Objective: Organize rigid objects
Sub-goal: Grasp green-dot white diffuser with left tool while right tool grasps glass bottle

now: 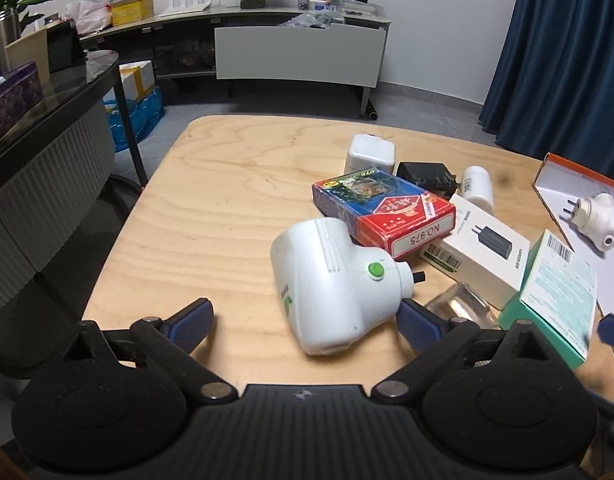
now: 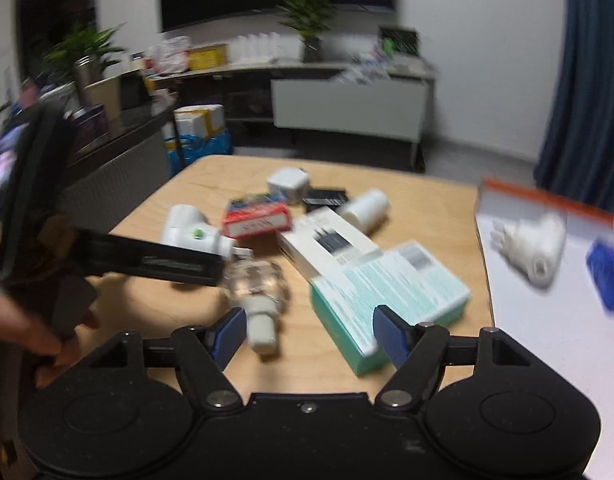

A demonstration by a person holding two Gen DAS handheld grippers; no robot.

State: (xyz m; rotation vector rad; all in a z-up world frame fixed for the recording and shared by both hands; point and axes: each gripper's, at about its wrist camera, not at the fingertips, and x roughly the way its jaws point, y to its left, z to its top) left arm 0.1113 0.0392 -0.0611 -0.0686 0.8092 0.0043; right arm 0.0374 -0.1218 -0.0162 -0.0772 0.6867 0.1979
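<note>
A white plug-in device with a green button point(image 1: 331, 284) lies on the wooden table point(image 1: 211, 208) between the fingers of my open left gripper point(image 1: 303, 322); it also shows in the right wrist view point(image 2: 191, 232). Behind it lie a red and blue card box point(image 1: 383, 210), a white charger box point(image 1: 475, 252), a green box point(image 1: 555, 296), a clear glass bottle point(image 1: 463, 304), white and black adapters. My right gripper point(image 2: 307, 334) is open and empty, with the glass bottle point(image 2: 259, 292) and green box point(image 2: 387, 292) just ahead.
An orange-rimmed white tray point(image 1: 563, 200) at the right holds a white plug point(image 1: 595, 220) and, in the right wrist view, a blue box point(image 2: 607, 276). A dark desk point(image 1: 47, 120) stands left. The right wrist view is blurred.
</note>
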